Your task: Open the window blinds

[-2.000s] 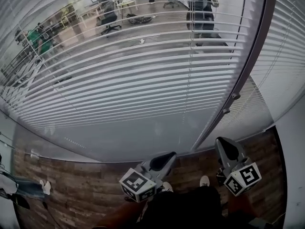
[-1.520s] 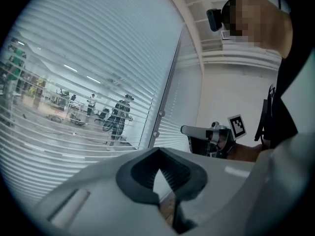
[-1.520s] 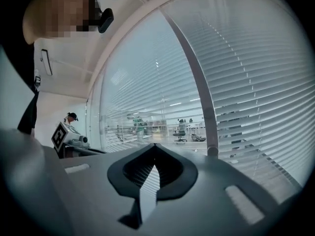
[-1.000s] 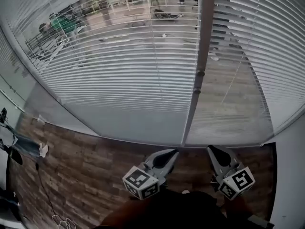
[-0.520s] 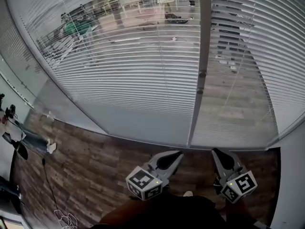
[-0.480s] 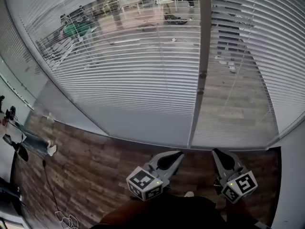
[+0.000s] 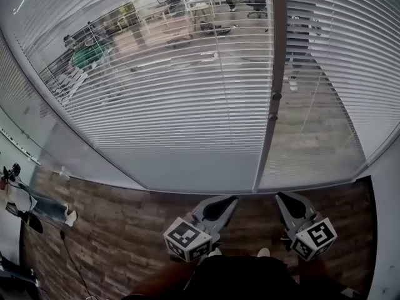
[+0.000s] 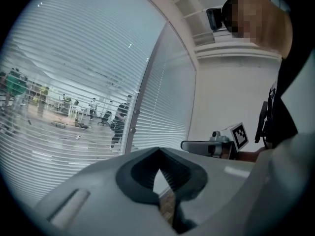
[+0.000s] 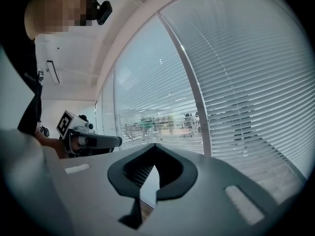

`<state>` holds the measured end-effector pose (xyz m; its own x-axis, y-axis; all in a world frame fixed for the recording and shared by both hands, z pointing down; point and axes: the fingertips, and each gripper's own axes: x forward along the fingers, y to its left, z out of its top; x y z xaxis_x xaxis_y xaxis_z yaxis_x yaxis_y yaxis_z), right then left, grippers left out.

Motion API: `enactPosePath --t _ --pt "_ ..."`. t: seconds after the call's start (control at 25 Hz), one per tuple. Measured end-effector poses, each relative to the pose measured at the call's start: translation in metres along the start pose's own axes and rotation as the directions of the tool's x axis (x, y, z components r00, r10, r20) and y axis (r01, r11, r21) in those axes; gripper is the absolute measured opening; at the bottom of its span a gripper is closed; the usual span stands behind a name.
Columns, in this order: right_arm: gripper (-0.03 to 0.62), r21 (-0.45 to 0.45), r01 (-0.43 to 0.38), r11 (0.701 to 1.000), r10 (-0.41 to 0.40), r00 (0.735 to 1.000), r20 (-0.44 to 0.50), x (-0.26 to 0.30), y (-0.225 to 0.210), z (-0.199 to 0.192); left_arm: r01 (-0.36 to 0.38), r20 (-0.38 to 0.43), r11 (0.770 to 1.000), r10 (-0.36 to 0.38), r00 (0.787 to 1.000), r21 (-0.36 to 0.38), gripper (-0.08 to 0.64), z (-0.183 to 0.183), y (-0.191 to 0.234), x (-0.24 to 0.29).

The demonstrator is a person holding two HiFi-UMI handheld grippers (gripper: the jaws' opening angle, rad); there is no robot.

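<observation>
White slatted blinds [image 7: 187,86] hang behind a glass wall, slats roughly level, with an office visible between them. A grey mullion [image 7: 270,105] separates them from a second blind panel [image 7: 331,92], where a thin cord [image 7: 310,108] hangs. My left gripper [image 7: 226,200] and right gripper [image 7: 282,197] sit side by side low in the head view, short of the glass and touching nothing. Both are shut and empty. The left gripper [image 8: 158,149] points at the blinds, as does the right gripper [image 9: 155,145].
Wood-pattern floor [image 7: 125,217] runs up to the glass. Someone's legs and shoes [image 7: 44,212] lie at the left edge, near a thin cable. A white wall [image 7: 386,230] closes the right side. Beyond the glass are desks, chairs and people.
The head view has swung along the glass wall, so the mullion now stands nearly upright, right of centre. Both grippers stay low, side by side and shut.
</observation>
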<state>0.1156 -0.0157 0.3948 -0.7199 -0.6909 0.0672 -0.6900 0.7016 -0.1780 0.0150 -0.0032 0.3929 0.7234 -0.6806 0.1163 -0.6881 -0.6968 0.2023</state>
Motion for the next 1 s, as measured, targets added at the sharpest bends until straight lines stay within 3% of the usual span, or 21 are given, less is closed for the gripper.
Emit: enactPosePath --t 0.36,0.64,1.0 --pt "0.023 -0.011 0.046 0.999 -0.047 0.999 -0.027 0.013 0.009 -0.007 0.036 0.014 0.998 -0.035 0.999 -0.059 0.0 -0.01 0.017 -0.012" --pt "0.023 -0.03 0.062 0.998 -0.063 0.997 -0.034 0.013 0.008 -0.025 0.05 0.014 0.998 -0.05 0.999 -0.044 0.0 -0.024 0.015 -0.012" --pt "0.023 -0.069 0.048 0.996 -0.051 0.998 -0.047 0.009 0.015 -0.012 0.04 0.028 0.998 -0.039 0.999 -0.044 0.0 -0.009 0.01 -0.014"
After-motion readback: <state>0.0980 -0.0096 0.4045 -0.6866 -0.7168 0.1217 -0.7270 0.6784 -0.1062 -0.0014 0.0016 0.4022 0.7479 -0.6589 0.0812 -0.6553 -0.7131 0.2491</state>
